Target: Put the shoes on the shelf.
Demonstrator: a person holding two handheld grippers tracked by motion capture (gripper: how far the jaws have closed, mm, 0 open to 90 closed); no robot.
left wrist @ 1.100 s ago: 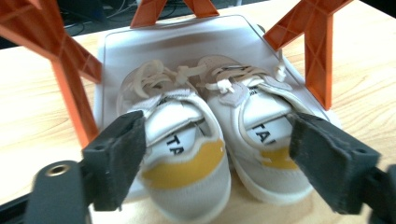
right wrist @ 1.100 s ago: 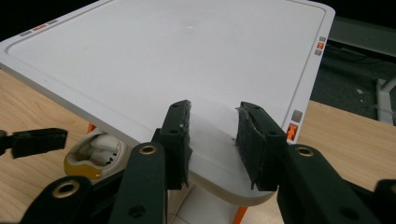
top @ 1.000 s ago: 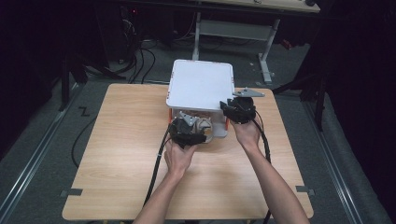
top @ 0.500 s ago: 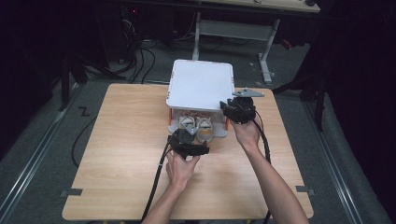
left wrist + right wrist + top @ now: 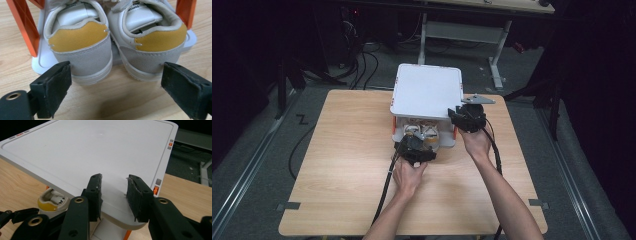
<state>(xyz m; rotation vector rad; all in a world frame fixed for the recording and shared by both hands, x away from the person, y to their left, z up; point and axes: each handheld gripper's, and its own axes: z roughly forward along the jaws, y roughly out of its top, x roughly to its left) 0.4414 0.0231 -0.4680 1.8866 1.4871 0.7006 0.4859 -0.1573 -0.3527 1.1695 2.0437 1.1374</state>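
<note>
The pair of shoes (image 5: 112, 47) now sits under the white lid (image 5: 427, 92) of the box on the counter (image 5: 337, 165), heels toward me. I've pulled my left tongs (image 5: 416, 150) back and down off them, jaws just opened and empty either side of the heels, so the shoes look placed. My right tongs (image 5: 466, 119) stay clenched on the lid's near corner, propping it up.

Two shoes (image 5: 82, 50), one white rack (image 5: 427, 90), two tools, one table (image 5: 342, 150).
</note>
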